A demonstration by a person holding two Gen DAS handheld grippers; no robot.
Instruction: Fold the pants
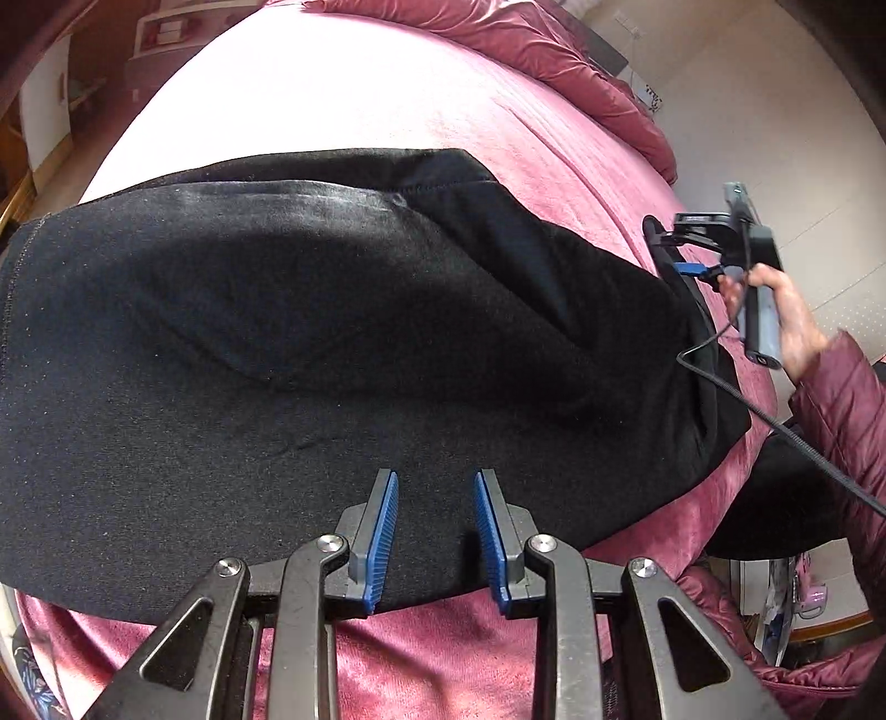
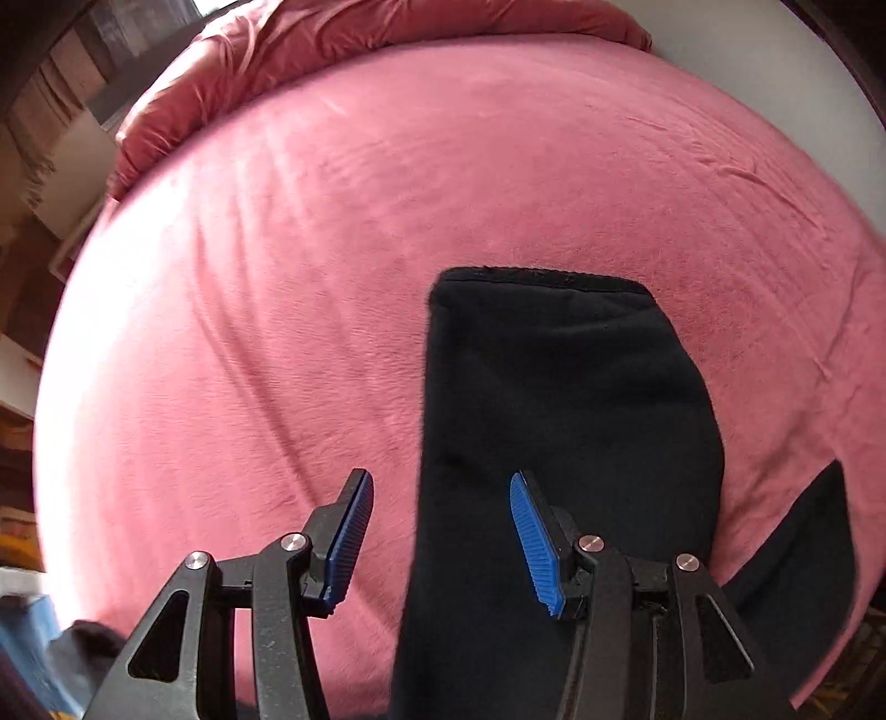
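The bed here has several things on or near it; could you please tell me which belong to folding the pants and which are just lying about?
Belonging to the job:
- black pants
- left gripper, open
- right gripper, open

Just lying about:
- pink bedspread, only the work surface
- crumpled quilt at the far end

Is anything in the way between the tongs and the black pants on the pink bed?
Nothing visible is. The left tongs hang open right over the black fleece pants, which lie on the pink plush bed cover. The right tongs are open too, over the pants' edge, with only air between.
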